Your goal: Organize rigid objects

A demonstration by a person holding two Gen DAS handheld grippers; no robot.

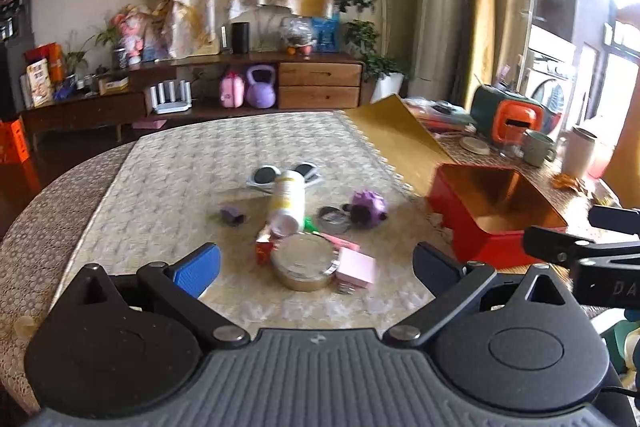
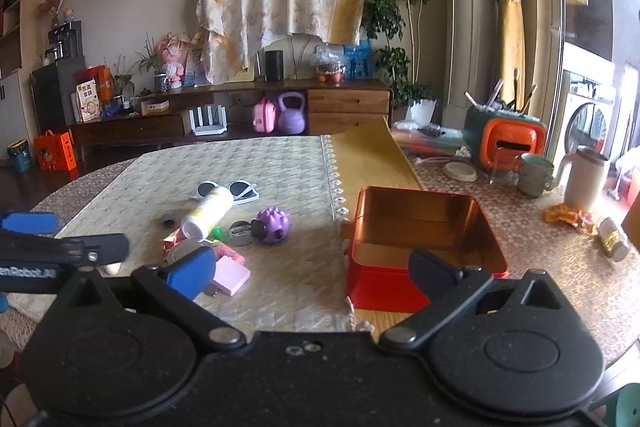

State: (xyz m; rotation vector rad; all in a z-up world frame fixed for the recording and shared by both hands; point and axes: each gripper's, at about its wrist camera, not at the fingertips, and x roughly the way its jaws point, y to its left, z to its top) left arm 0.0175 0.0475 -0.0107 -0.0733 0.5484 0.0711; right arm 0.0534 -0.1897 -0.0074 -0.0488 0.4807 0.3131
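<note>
Bottle (image 1: 286,203) flat, cap toward camera

Partial lettering "enRobot.AI" on left gripper (image 2: 28,223) arm; "DA" on right gripper (image 1: 616,215) arm.

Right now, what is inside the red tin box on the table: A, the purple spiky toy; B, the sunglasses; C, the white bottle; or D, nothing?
D: the red tin box shows only its bare gold lining, while the sunglasses, white bottle and purple spiky toy lie on the tablecloth.
</note>
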